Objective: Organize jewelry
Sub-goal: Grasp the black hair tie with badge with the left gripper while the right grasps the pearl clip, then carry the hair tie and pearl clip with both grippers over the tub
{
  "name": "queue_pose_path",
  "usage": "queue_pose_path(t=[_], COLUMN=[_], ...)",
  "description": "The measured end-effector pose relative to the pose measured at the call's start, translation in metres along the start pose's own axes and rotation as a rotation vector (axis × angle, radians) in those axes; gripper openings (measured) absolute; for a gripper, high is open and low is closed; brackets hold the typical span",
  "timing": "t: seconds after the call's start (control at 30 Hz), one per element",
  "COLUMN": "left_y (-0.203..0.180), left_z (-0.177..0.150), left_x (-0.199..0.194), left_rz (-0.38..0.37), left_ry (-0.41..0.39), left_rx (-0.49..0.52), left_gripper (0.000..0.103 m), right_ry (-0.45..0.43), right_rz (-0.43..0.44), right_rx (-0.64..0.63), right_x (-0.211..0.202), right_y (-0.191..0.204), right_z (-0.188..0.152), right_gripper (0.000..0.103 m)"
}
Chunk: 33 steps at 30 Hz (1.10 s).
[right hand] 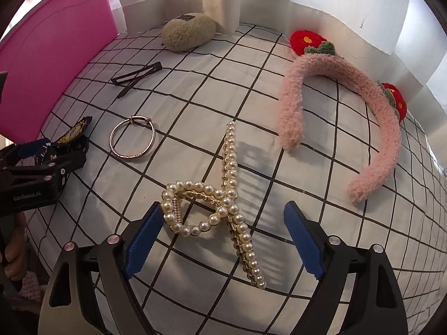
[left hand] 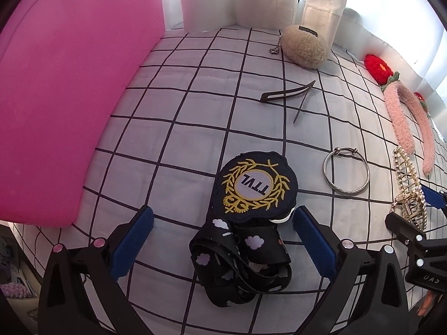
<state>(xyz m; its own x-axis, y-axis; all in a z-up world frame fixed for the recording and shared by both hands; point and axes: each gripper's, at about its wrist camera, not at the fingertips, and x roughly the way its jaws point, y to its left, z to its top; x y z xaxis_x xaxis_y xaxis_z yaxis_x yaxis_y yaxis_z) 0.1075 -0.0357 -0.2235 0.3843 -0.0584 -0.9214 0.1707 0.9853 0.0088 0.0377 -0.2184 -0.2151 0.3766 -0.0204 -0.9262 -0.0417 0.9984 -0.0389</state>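
Pickup step, I'd judge. Right gripper [right hand: 223, 240] spread around pearl hair claw [right hand: 223, 209] on checked bedsheet [right hand: 307, 167]; left gripper [left hand: 223, 237] spread over lanyard [left hand: 243, 259]. Next: squeeze, lift.

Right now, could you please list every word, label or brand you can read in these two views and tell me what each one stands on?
"TTVL": white centre of the round embroidered patch, seen upside down.
"GenRobot.AI": black body of the left claw, seen from the right wrist view.
"DAS": black body of the right claw, at the left wrist view's edge; probably cut off.
Dark label on the fuzzy beige pouch: too small to read.
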Motion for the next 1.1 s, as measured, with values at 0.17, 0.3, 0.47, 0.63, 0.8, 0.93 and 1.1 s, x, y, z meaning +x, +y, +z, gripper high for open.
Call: queue_pose_path(t=[0.17,0.3,0.47,0.63,0.8,0.93,1.1], left_y=[-0.001,0.003,0.005,0.003,0.001,0.006,0.009], left_z=[-0.008,-0.011,-0.011,-0.015,-0.013,-0.011,-0.013], left_x=[-0.002,-0.006,-0.009,-0.019,-0.025,-0.026,-0.034], left_rz=[0.001,0.000,-0.004,-0.014,-0.038,-0.073,-0.078], left_ry=[-0.009,-0.001,0.001,-0.025,-0.024,-0.008,-0.030], left_rx=[-0.002,-0.005,-0.004,0.019,0.036,0.013,0.012], left_gripper=[0.098,0.098,0.094,0.065,0.020,0.010,0.009], right_ry=[-0.014,-0.014,-0.026,-0.034,-0.060,-0.057,-0.063], right_rz=[0.017,0.025,-0.001,0.012,0.034,0.047,0.063], right_rx=[0.027,0.046,0.060,0.073,0.103,0.113,0.128], right_x=[0.000,-0.001,-0.009,-0.011,-0.018,-0.017,-0.019], right_y=[-0.002,-0.006,-0.011,-0.015,-0.014,-0.015,-0.015], right_z=[0.001,0.000,-0.004,-0.005,-0.007,-0.006,-0.009], right_gripper=[0.086,0.085,0.057,0.049,0.041,0.040,0.040])
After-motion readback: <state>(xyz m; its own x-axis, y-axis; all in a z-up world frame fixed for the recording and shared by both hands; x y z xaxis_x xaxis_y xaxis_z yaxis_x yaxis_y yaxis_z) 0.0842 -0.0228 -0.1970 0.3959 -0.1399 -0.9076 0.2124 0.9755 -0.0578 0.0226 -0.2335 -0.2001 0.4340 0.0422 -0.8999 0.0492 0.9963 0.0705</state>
